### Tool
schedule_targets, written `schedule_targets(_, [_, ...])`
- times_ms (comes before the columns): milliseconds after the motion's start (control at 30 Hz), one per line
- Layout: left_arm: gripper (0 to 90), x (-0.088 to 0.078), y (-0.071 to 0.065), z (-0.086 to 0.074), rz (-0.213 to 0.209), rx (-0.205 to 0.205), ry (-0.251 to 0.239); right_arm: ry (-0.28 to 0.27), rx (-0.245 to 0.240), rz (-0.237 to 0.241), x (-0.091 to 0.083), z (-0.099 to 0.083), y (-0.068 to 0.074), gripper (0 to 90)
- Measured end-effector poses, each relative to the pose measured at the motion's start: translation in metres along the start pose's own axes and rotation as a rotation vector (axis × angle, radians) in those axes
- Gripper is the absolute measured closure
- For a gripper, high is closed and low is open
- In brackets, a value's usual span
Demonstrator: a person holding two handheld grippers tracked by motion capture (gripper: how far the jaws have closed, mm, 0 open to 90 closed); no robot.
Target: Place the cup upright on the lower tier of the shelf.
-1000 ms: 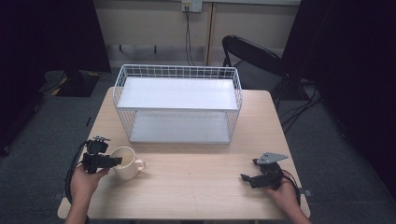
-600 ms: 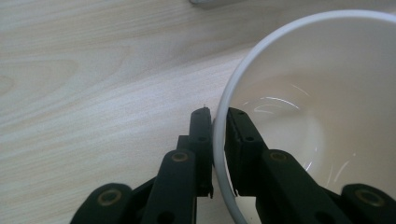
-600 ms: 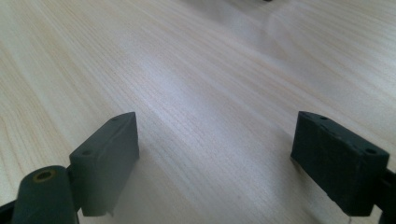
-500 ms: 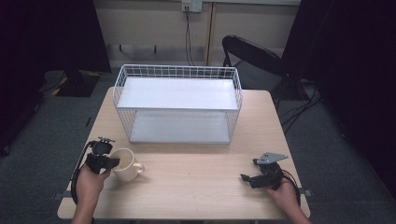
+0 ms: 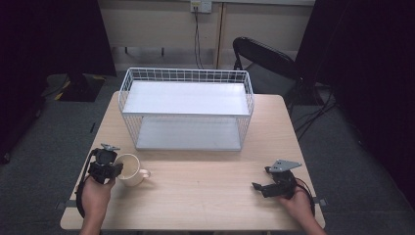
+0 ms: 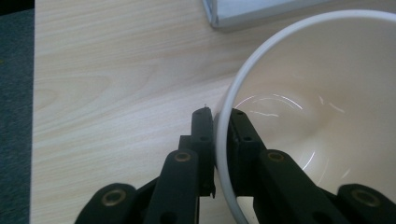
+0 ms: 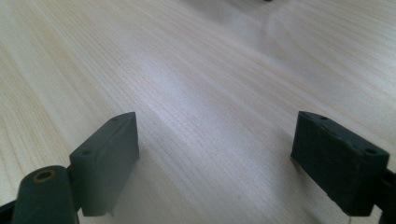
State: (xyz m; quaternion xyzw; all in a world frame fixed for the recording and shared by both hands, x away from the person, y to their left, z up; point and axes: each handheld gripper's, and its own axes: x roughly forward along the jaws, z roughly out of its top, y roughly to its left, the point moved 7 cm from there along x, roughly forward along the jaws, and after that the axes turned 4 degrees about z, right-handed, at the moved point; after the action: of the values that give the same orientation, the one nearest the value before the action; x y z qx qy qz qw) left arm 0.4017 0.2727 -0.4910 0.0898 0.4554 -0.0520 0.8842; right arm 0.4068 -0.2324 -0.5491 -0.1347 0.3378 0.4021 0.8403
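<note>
Wooden table, left gripper fingers pinching empty mug rim, right gripper fingers wide apart, empty.

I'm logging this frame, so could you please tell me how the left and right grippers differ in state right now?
The left gripper is shut on the cream mug's rim, one jaw inside and one outside; the right gripper is open and holds nothing. The left gripper is at the mug; the right gripper sits apart over bare table. Each is held in a hand.

A white wire rack stands on the wooden table, a black chair behind it.
</note>
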Motion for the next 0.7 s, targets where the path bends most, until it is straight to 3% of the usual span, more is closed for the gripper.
schedule_targets(333, [83.3, -0.006, -0.008, 0.012, -0.032, -0.022, -0.061, 0.0, 0.0, 0.0, 0.0, 0.0, 0.0, 14.1])
schedule_targets(700, [83.3, -0.006, -0.021, 0.025, -0.046, -0.017, -0.086, 0.0, 0.0, 0.0, 0.0, 0.0, 0.0, 14.1])
